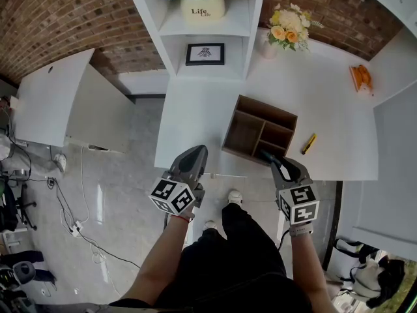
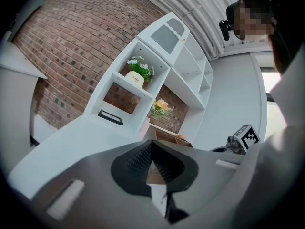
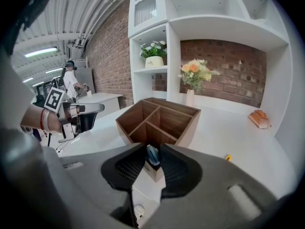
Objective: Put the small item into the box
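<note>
Two jaws of right gripper [image 3: 152, 149] stand apart, small blue item [image 3: 152, 156] between tips, at near corner of wooden box [image 3: 167, 120]; box extends toward 12 o'clock. Left gripper [image 2: 151, 144] at 9 o'clock, jaws together, empty.

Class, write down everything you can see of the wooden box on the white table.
The wooden box is dark brown, open-topped and rectangular, with thin walls and inner partitions making several compartments; those in view look empty. It stands upright on the white table near its front edge, turned at an angle. The right gripper is at its nearest corner, a small blue item between its jaws; contact with the box is unclear.
</note>
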Action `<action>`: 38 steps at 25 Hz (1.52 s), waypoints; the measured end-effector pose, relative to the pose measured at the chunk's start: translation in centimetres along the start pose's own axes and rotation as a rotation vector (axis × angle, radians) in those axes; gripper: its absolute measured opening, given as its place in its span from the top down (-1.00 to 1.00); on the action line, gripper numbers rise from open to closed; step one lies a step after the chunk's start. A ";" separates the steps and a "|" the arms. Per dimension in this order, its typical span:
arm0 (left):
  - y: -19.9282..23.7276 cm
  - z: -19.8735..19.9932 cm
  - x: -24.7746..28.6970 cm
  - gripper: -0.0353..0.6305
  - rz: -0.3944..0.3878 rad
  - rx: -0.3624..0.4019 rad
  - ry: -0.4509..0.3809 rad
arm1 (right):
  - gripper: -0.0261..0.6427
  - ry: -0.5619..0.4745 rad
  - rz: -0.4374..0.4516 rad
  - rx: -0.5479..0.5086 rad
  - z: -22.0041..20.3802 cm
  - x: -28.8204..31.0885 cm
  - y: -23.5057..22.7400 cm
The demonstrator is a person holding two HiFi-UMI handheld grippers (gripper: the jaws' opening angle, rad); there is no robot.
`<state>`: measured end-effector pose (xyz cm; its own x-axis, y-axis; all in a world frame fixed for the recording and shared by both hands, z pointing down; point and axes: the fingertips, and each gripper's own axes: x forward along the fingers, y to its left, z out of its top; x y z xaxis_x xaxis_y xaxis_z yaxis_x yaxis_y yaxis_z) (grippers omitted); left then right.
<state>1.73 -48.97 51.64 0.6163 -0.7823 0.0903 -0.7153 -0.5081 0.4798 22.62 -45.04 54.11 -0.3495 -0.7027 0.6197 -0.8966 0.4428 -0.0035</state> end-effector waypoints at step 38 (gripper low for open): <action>-2.8 1.9 -4.1 0.89 -0.052 0.085 -0.018 | 0.91 -0.329 -0.139 0.086 1.7 -9.1 0.1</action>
<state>0.55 -45.02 48.27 0.6476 -0.7602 0.0514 -0.7086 -0.5761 0.4075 25.22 -39.53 47.17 -0.2789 -0.9005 0.3336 -0.9564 0.2918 -0.0117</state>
